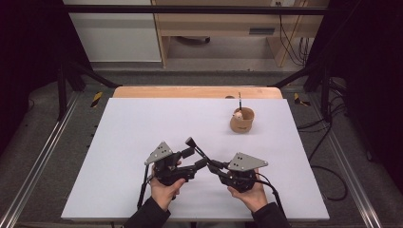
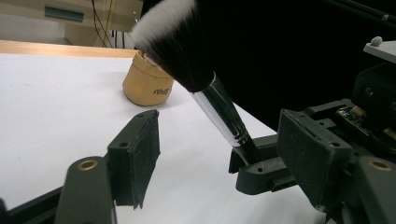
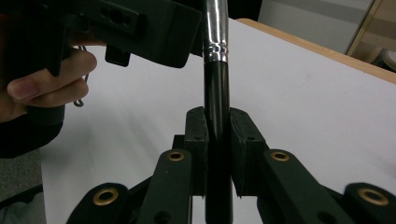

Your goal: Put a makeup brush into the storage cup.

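Brush [image 2: 205,88]: a makeup brush with a dense, rounded head of dark bristles tipped white, a bright polished metal ferrule and a glossy black handle; it rises slantwise over the white table [image 1: 142,128], between the two grippers near the person's edge.
Right gripper [image 3: 217,140]: clenched on the brush's black handle, its ribbed black pads pressed to either side just below the ferrule.
Left gripper [image 2: 224,154]: jaws apart, one on each side of the brush's ferrule with clear gaps; no pad touches it.
High view: both hands [image 1: 166,190] low at the table's near edge, each gripper topped by a grey three-cornered plate; the brush reads as a thin dark stick with a small head [image 1: 190,141].
Left gripper view: the bristle head's two-tone pile, and the right gripper's black jaws closed at the handle's lower end.
Right gripper view: the ferrule's crimped rings and the fingers [image 3: 42,88] of the left hand around their gripper's body.
Cup [image 1: 242,120]: a squat, tan, matt round pot with dark lettering, standing well apart at the far right of the table; a thin dark stick [image 1: 240,99] stands up out of it.
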Motion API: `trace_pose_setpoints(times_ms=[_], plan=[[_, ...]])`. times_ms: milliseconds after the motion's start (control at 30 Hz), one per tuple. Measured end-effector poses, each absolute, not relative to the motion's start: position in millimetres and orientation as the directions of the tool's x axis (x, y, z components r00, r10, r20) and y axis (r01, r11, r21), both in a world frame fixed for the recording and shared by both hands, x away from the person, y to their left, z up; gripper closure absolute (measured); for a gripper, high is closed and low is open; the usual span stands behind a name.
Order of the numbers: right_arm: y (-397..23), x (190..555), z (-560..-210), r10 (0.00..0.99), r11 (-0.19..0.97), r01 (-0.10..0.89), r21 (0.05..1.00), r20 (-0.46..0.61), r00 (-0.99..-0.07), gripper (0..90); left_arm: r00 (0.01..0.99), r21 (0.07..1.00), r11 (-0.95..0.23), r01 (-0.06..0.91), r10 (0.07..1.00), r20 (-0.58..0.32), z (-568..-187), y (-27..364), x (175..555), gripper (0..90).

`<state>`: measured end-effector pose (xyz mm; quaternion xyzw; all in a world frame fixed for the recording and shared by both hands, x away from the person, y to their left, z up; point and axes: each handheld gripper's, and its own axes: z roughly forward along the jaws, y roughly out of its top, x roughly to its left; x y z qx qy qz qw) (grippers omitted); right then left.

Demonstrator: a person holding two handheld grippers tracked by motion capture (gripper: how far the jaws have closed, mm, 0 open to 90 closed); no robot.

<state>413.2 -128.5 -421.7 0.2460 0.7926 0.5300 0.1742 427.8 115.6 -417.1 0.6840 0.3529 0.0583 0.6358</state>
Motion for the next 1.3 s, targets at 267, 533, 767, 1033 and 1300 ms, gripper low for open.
trace_pose_setpoints(times_ms=[267, 533, 767, 1033, 1300], plan=[[-123, 412, -425, 0.565, 0.325, 0.205, 0.923, -0.016, -0.825, 79.4, 0.732, 0.900, 0.092, 0.427, 0.549, -0.404, -416, 119, 428, 39.6], [-120, 411, -426, 0.558, 0.329, 0.201, 0.923, -0.019, -0.830, 79.4, 0.717, 0.883, 0.119, 0.455, 0.539, -0.442, -416, 123, 429, 51.2], [-119, 410, -427, 0.557, 0.327, 0.198, 0.924, -0.019, -0.831, 79.4, 0.712, 0.881, 0.126, 0.455, 0.543, -0.445, -415, 123, 428, 59.5], [-119, 410, -428, 0.550, 0.318, 0.200, 0.927, -0.009, -0.835, 79.3, 0.710, 0.882, 0.130, 0.452, 0.547, -0.444, -415, 125, 427, 66.9], [-117, 410, -429, 0.548, 0.321, 0.197, 0.926, -0.012, -0.837, 79.1, 0.711, 0.880, 0.141, 0.454, 0.538, -0.453, -415, 126, 426, 69.4]])
